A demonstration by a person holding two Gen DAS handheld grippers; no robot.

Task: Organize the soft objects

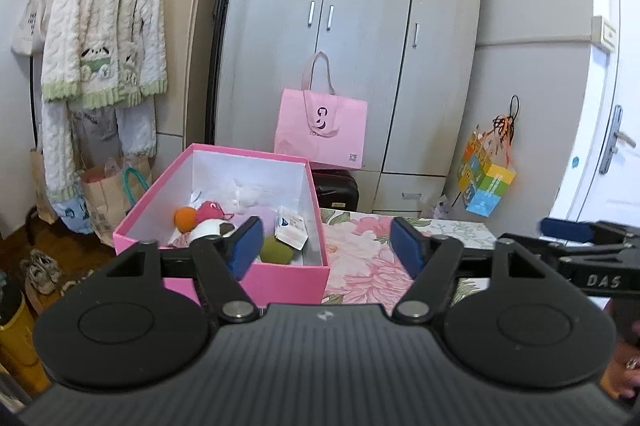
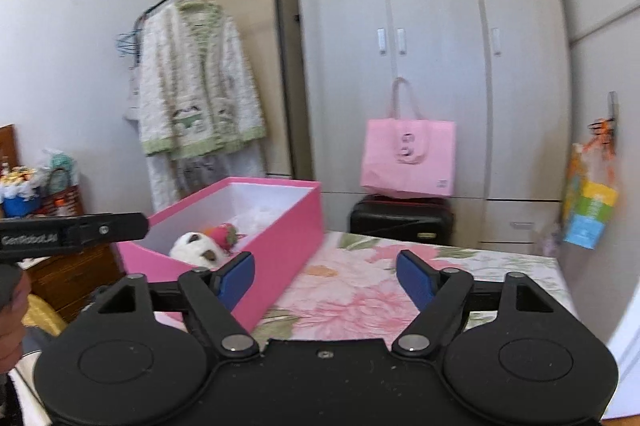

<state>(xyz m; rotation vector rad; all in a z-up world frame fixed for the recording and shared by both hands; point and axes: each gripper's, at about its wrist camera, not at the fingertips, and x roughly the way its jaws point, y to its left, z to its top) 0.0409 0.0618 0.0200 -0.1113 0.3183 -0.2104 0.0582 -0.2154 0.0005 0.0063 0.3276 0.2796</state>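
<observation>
Left gripper point(image 1: 326, 246): blue pads spread wide, nothing between them. Right gripper point(image 2: 326, 280): the same, jaws apart and empty. Both hover above the floral bedspread point(image 1: 360, 258).

Just ahead and left of each claw sits the pink box point(image 1: 280, 282), lid off, white inside, resting on the bedspread. The left gripper's left pad overlaps the box's near edge in its own view; contact cannot be judged. Soft toys lie inside the box, apart from both claws.

Left wrist view looks down into the box: orange ball point(image 1: 185, 218), pink plush point(image 1: 212, 210), white-and-brown plush point(image 1: 212, 228), olive-green plush point(image 1: 278, 249), a small white packet point(image 1: 291, 226), pale fluffy material further back. Right wrist view is lower: only the white-and-brown plush point(image 2: 198, 246) and pink plush point(image 2: 224, 234) show above the box wall; the rest is hidden. It also shows the left gripper's finger crossing in at the left edge.

Beyond: black suitcase point(image 2: 402, 220), pink tote bag point(image 2: 408, 157) against the grey wardrobe point(image 2: 432, 45), knitted cardigan point(image 1: 104, 25) on a rack. Bag print blurred.
</observation>
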